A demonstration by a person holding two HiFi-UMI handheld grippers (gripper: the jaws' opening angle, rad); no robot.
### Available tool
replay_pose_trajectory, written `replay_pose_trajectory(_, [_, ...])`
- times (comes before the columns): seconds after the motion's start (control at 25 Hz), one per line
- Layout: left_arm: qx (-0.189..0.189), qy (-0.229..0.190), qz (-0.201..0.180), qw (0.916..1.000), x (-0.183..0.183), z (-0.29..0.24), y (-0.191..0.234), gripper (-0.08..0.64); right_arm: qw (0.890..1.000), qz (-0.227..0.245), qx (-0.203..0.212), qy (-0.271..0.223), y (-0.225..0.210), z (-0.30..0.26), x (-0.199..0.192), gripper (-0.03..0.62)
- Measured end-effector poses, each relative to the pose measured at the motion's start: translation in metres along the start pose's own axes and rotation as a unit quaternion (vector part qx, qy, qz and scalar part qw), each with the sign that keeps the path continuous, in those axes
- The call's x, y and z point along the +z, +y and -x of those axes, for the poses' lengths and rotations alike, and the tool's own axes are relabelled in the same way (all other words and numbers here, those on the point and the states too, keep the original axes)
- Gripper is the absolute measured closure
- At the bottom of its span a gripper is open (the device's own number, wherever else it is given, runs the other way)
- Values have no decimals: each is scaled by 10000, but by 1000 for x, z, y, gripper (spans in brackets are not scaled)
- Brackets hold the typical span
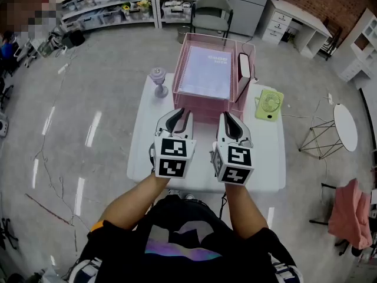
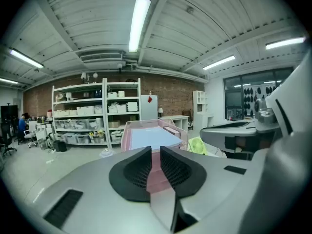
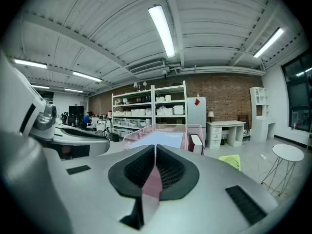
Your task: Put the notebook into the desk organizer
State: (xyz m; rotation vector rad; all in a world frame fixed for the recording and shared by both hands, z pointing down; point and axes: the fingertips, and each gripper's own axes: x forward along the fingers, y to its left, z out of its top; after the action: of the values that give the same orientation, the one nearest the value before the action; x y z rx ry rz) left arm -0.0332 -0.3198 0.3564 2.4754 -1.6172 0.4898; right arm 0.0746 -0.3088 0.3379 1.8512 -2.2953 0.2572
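The white notebook [image 1: 206, 72] lies flat in the top tray of the pink wire desk organizer [image 1: 189, 40], which stands at the far end of the white table [image 1: 265, 152]. A white block [image 1: 243, 66] stands in the organizer's right side slot. Both grippers hover over the near half of the table, short of the organizer and pointing at it. My left gripper [image 1: 182, 112] shows a narrow gap between its pads [image 2: 141, 167] with nothing in it. My right gripper [image 1: 227, 115] has its pads [image 3: 168, 169] together and holds nothing. The notebook [image 2: 151, 138] [image 3: 158, 139] shows past each pair of jaws.
A green mini fan [image 1: 269, 105] lies right of the organizer and a pale purple goblet-like thing [image 1: 158, 78] stands at its left. Beyond the table are a grey chair [image 1: 211, 7], shelving [image 1: 106, 5] and a white desk [image 1: 288, 19]. A round white side table [image 1: 345, 125] stands at the right.
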Motion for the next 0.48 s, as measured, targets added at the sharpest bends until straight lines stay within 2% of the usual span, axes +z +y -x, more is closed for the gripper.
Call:
replay_pose_trajectory(0.08, [88, -122, 11, 9999, -2, 17, -6, 527, 9999, -2, 126, -43, 5, 16, -5, 569])
replay_pose_trajectory(0.24, [269, -301, 79, 9992, -17, 56, -14, 546, 9988, -32, 468, -162, 19, 48, -20, 574])
replay_pose_trajectory(0.48, [406, -276, 108, 9987, -47, 103, -16, 551, 9968, -184, 769, -75, 42, 84, -43, 574])
